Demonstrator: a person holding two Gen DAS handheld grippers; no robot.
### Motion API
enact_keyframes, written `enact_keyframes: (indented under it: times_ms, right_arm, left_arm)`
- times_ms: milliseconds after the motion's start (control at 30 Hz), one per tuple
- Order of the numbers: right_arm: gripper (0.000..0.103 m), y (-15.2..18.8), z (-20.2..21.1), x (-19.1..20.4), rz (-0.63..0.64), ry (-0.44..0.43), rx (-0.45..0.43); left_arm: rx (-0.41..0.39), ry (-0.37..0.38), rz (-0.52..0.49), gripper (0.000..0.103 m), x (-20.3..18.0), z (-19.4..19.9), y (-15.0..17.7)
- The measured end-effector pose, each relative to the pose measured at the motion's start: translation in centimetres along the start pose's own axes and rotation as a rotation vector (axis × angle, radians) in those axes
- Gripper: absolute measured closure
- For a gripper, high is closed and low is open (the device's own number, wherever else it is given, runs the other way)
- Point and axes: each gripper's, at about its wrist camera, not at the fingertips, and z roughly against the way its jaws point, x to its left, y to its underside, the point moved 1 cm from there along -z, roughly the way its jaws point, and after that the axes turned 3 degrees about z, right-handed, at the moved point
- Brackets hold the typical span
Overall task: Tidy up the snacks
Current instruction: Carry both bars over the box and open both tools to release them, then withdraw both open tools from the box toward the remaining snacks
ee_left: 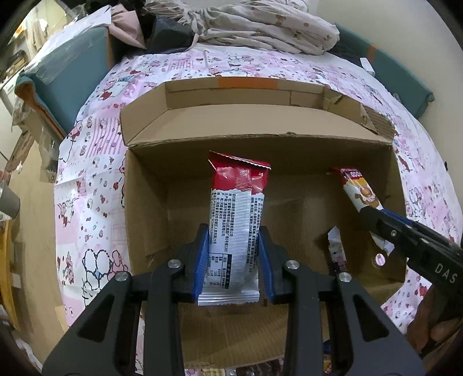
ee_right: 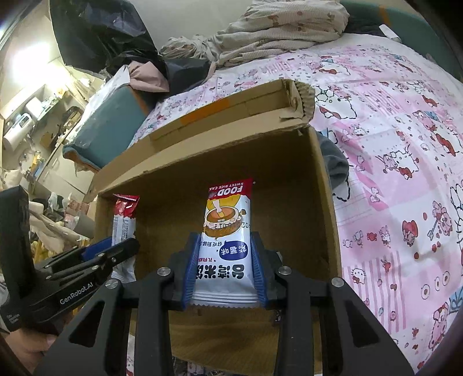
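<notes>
**K:** Left claw (ee_left: 233,254) was nearest the lens, blue pads (ee_left: 202,260) clamped on both long edges of a red-and-white snack pack (ee_left: 235,219). Back side with the printed text faced the camera, red end up.

**M:** Where was the pack relative to the box?

**K:** Over the open cardboard box (ee_left: 144,202), pointing down into it, roughly mid-box. Can't tell if its far end touched the floor of the box.

**M:** Right side?

**K:** Right claw (ee_right: 224,269) was also gripping, pads squeezing a white rice cake pack (ee_right: 227,231) with a red "FOOD" end. That one sat over the right part of the same box, near the right wall. From the left wrist view it showed up at the right edge as a tilted pack (ee_left: 360,193) in the other claw (ee_left: 376,222).

**M:** Anything already in the box?

**K:** One more wrapper (ee_left: 337,251) stood against the near right corner inside. Print too small to read.

**M:** Surroundings?

**K:** Box sat on a bed with a pink cartoon-print sheet (ee_right: 405,144). Far flap (ee_left: 246,124) was folded open. Bundled bedding (ee_left: 260,26) lay at the head end, well apart from the box. More wrappers (ee_left: 260,370) lay just beside the box's near edge, mostly hidden behind the claw.
</notes>
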Motion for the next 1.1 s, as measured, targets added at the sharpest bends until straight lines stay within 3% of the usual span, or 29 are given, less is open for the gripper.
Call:
enact_keyframes:
  times_ms: [300,333,400,467,500,533,1100]
  right_arm:
    - [0.064,0.1,-0.6,-1.2,-0.042,-0.018,0.007]
    - [0.061,0.0,-0.6,-1.3,-0.043,-0.023,0.008]
    - [0.047,-0.1,-0.4,-1.1,-0.048,-0.066,-0.001]
    - [0.021,-0.1,0.1,-0.6,-0.023,-0.058,-0.017]
    - [0.014,0.0,0.6,-0.2,-0.003,-0.035,-0.042]
    - [0.014,0.0,0.9,-0.1,0.005,-0.033,-0.055]
    - [0.014,1.0,7.1,-0.7,-0.051,-0.053,-0.127]
  left_arm:
    - [0.032,0.02,0.013,0.074,-0.1,-0.9,0.0]
    - [0.034,0.02,0.006,0.069,-0.2,-0.8,0.0]
    - [0.032,0.035,-0.002,0.05,-0.5,-0.4,0.2]
    - [0.013,0.032,0.005,0.022,-0.5,0.1,0.2]
    - [0.004,0.024,0.012,0.018,-0.4,0.4,0.2]
    - [-0.002,0.026,0.019,0.015,-0.3,0.7,0.2]
    - [-0.061,0.026,0.021,0.015,0.9,5.9,2.2]
